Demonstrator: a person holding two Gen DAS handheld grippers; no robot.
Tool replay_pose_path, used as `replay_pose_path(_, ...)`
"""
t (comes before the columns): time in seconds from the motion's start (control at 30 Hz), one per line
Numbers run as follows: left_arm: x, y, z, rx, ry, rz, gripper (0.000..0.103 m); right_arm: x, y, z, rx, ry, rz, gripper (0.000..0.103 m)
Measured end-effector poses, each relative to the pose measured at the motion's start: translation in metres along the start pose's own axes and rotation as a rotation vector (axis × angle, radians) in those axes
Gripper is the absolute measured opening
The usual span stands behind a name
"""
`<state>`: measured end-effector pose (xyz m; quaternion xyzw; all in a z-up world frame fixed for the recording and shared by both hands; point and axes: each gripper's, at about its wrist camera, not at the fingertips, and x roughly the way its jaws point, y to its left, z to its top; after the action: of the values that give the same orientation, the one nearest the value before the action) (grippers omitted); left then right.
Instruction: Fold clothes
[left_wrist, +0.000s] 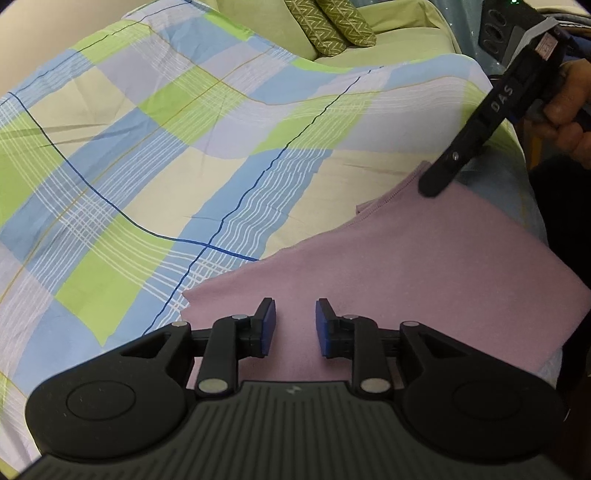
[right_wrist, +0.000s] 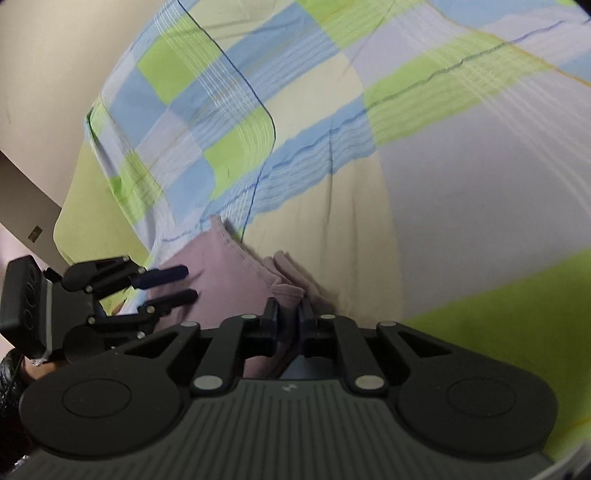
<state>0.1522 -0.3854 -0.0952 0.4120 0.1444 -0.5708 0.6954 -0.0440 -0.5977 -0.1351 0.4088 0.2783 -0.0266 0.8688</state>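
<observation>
A pink garment (left_wrist: 424, 266) lies folded flat on a checked bedsheet (left_wrist: 147, 147) of blue, green and cream. My left gripper (left_wrist: 295, 325) stands open just over the garment's near edge, its blue pads apart with nothing between them. At the garment's far corner, my right gripper (left_wrist: 432, 188) comes down from the upper right, held by a hand (left_wrist: 569, 110). In the right wrist view, my right gripper (right_wrist: 289, 314) is shut on a bunched fold of the pink garment (right_wrist: 229, 273). The left gripper (right_wrist: 184, 284) shows at the left, fingers spread above the cloth.
Two olive patterned pillows (left_wrist: 332, 26) lie at the far end on a plain green cover (left_wrist: 399, 22). The checked bedsheet (right_wrist: 443, 184) spreads wide beyond the garment. A beige wall (right_wrist: 37, 74) borders the bed. The person's dark clothing (left_wrist: 565, 206) is at the right edge.
</observation>
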Motion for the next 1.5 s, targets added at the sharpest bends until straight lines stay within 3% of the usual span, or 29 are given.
replay_pose_path(0.2, 0.004, 0.006, -0.001, -0.039, -0.003, 0.011, 0.036, -0.005, 0.008, 0.005, -0.023, -0.044, 0.049, 0.005)
replay_pose_path(0.33, 0.006, 0.006, -0.001, -0.044, -0.004, 0.004, 0.035, 0.002, -0.008, 0.002, 0.019, 0.015, -0.017, 0.001)
replay_pose_path(0.6, 0.007, 0.003, 0.019, -0.052, -0.049, -0.033, 0.035, -0.009, -0.006, -0.004, -0.037, -0.018, -0.061, 0.005)
replay_pose_path(0.73, 0.023, 0.001, 0.027, -0.049, -0.047, -0.066, 0.035, -0.021, -0.012, -0.004, -0.035, -0.074, -0.132, 0.005)
replay_pose_path(0.8, 0.03, 0.002, 0.027, -0.046, -0.045, -0.069, 0.035, -0.034, -0.009, -0.002, -0.056, -0.119, -0.157, 0.01)
replay_pose_path(0.87, 0.036, 0.005, 0.027, -0.057, -0.044, -0.07, 0.036, -0.042, 0.0, -0.001, -0.103, -0.154, -0.133, 0.01)
replay_pose_path(0.97, 0.043, 0.01, 0.024, -0.073, -0.034, -0.05, 0.036, -0.031, 0.02, 0.002, -0.194, -0.126, -0.018, 0.01)
replay_pose_path(1.07, 0.049, 0.017, 0.019, -0.097, -0.022, -0.037, 0.037, 0.0, 0.04, -0.004, -0.317, -0.041, 0.031, 0.01)
replay_pose_path(1.13, 0.053, 0.024, 0.017, -0.118, -0.021, -0.032, 0.038, 0.018, 0.039, -0.007, -0.354, -0.018, 0.016, 0.007)
replay_pose_path(1.17, 0.054, 0.027, 0.016, -0.12, -0.022, -0.027, 0.038, 0.021, 0.035, -0.007, -0.351, -0.028, -0.004, 0.0)
replay_pose_path(1.37, 0.049, 0.051, 0.016, -0.155, -0.048, 0.045, 0.038, 0.011, 0.004, 0.005, -0.218, -0.112, -0.089, 0.0)
replay_pose_path(1.5, 0.026, 0.057, 0.011, -0.178, -0.07, 0.063, 0.038, -0.005, 0.025, 0.002, -0.281, -0.144, -0.065, 0.005)
